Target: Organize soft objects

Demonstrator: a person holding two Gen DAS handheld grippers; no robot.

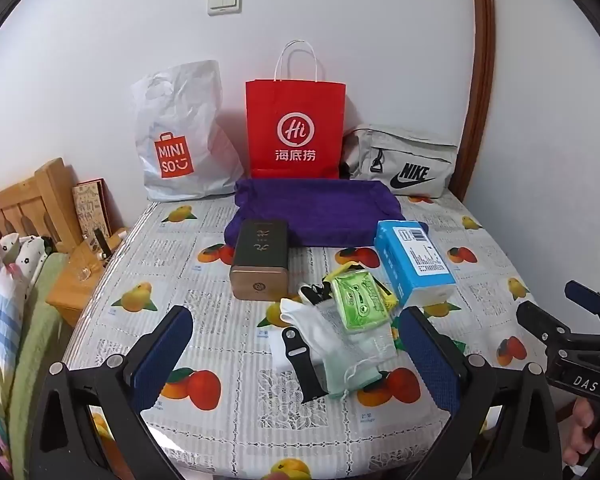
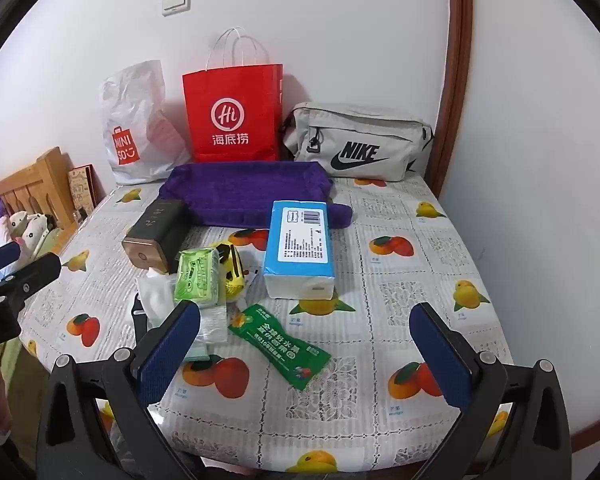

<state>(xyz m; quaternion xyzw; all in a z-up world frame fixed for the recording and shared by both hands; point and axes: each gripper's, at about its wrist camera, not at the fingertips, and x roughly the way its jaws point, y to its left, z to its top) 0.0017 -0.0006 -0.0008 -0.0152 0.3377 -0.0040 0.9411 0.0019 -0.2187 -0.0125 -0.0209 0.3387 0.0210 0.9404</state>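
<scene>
On the counter [image 2: 400, 280], a purple towel [image 2: 244, 196] is lying before the bags, a tissue pack [image 2: 300, 248] and white sock [image 1: 312, 320] nearer; both grippers [image 1: 296, 360] [image 2: 312, 352] are hovering, jaws wide, holding nothing.

bags [image 2: 232, 112]: 3 (paper, plastic, pouch) | tissue packs [image 2: 299, 250]: 2 | towel [image 2: 240, 194]: 1 | tin [image 2: 156, 234]: 1

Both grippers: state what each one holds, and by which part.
Nothing is held. The left gripper and the right gripper both stand wide open above the table.
</scene>
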